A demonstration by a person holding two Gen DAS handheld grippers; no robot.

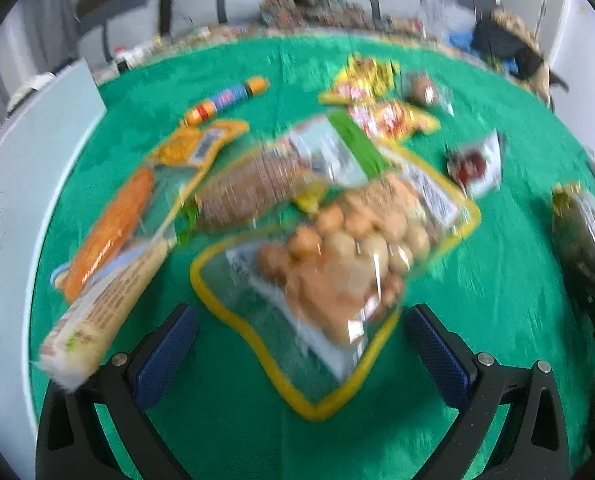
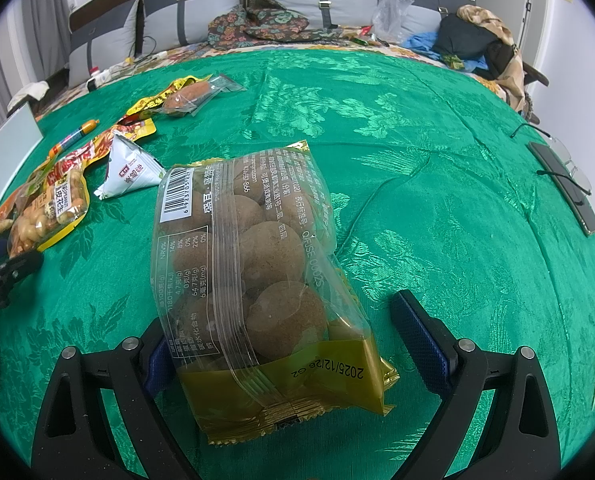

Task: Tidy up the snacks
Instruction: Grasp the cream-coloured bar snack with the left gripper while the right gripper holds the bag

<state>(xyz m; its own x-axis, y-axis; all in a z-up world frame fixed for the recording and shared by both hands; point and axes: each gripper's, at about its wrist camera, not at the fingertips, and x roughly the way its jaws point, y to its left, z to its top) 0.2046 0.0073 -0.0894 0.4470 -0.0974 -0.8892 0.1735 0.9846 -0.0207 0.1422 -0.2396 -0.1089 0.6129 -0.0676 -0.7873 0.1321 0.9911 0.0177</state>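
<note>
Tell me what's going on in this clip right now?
A person is sorting snacks on a green cloth with two handheld grippers. The right gripper is open around a clear bag of brown balls, not clamped on it. The left gripper is open above a yellow-edged bag of peanuts in a blurred pile of packets.

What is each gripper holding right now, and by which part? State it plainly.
Nothing is held. The right gripper is open around the bag of brown balls, unclamped. The left gripper is open above the yellow-edged snack pouch.
</note>
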